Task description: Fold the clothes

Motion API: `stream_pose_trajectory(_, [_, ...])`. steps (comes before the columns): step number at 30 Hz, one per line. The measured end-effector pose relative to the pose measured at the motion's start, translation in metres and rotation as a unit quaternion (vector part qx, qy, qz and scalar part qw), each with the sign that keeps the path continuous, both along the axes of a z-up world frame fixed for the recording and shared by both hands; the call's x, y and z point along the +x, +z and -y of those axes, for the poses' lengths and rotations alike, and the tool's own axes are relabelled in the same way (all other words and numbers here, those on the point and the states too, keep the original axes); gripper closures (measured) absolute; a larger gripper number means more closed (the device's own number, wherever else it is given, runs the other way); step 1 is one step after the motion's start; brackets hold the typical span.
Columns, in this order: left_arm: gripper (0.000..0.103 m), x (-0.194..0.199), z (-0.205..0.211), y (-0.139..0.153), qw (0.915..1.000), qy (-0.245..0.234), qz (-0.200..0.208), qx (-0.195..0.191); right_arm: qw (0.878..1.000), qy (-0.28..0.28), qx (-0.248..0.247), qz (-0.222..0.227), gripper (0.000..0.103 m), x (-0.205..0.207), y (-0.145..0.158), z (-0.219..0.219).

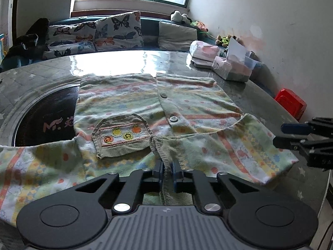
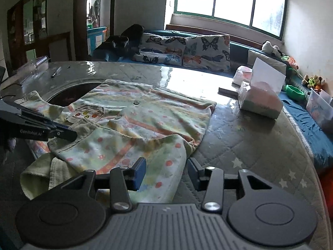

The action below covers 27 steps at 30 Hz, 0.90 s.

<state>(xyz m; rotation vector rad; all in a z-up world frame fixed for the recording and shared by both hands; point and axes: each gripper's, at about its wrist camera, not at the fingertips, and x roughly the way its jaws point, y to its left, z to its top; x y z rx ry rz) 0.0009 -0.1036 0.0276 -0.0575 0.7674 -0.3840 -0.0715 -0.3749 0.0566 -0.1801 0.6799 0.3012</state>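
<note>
A child's button-up shirt [image 1: 187, 108], pale green with pink stripes and an embroidered pocket [image 1: 122, 133], lies spread front-up on the table. My left gripper [image 1: 167, 173] is shut on the shirt's ribbed green collar [image 1: 164, 150] at the near edge. In the right wrist view the left gripper [image 2: 72, 134] shows at the left, closed on the collar's edge. My right gripper [image 2: 166, 173] stands open over the end of the near sleeve [image 2: 162, 152]; the cloth lies between its fingers and the pads do not press on it. In the left wrist view the right gripper [image 1: 278, 134] sits at the sleeve's right end.
The table has a quilted grey cover [image 2: 239, 145] and a dark round inset [image 1: 41, 116] under the shirt's left side. A tissue pack [image 2: 260, 102] and boxes stand at the back right, a pen [image 2: 56, 71] and clear box [image 2: 33, 66] at the back left. Butterfly cushions [image 1: 116, 31] lie behind.
</note>
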Motion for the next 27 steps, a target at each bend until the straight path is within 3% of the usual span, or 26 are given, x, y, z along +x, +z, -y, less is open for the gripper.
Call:
stream_pose_trajectory(3, [0.091,-0.001,0.0,0.004,1.0,0.001,0.003,0.005,1.0,0.0,0.006,-0.002,0.058,-0.001,-0.002,0.002])
stream_pose_trajectory(7, [0.076,0.0,0.0,0.004,0.9999,0.011,-0.003,0.011,1.0,-0.001,0.011,-0.005,0.058,-0.002,-0.005,0.003])
stream_pose_trajectory(9, [0.076,0.001,-0.001,0.001,0.9999,0.01,-0.01,0.009,1.0,-0.001,0.011,-0.006,0.058,-0.002,-0.005,0.003])
stream_pose_trajectory(12, [0.079,0.001,0.001,-0.003,0.9999,0.01,-0.011,0.008,1.0,-0.003,0.013,-0.008,0.058,-0.002,-0.006,0.005])
stream_pose_trajectory(14, [0.094,0.0,0.002,-0.002,0.9999,0.008,-0.006,0.009,1.0,-0.004,0.015,-0.009,0.057,-0.003,-0.007,0.006])
stream_pose_trajectory(16, [0.097,-0.002,0.004,0.002,0.9999,0.007,0.001,0.007,1.0,-0.006,0.015,-0.01,0.055,-0.004,-0.008,0.007])
stream_pose_trajectory(23, [0.097,-0.01,0.001,0.046,0.9978,0.011,0.063,-0.017,1.0,-0.009,0.024,-0.006,0.051,-0.009,-0.007,0.01])
stream_pose_trajectory(27, [0.097,-0.005,-0.003,0.058,0.9972,0.015,0.067,-0.028,0.999,-0.011,0.03,0.0,0.051,-0.011,-0.006,0.011])
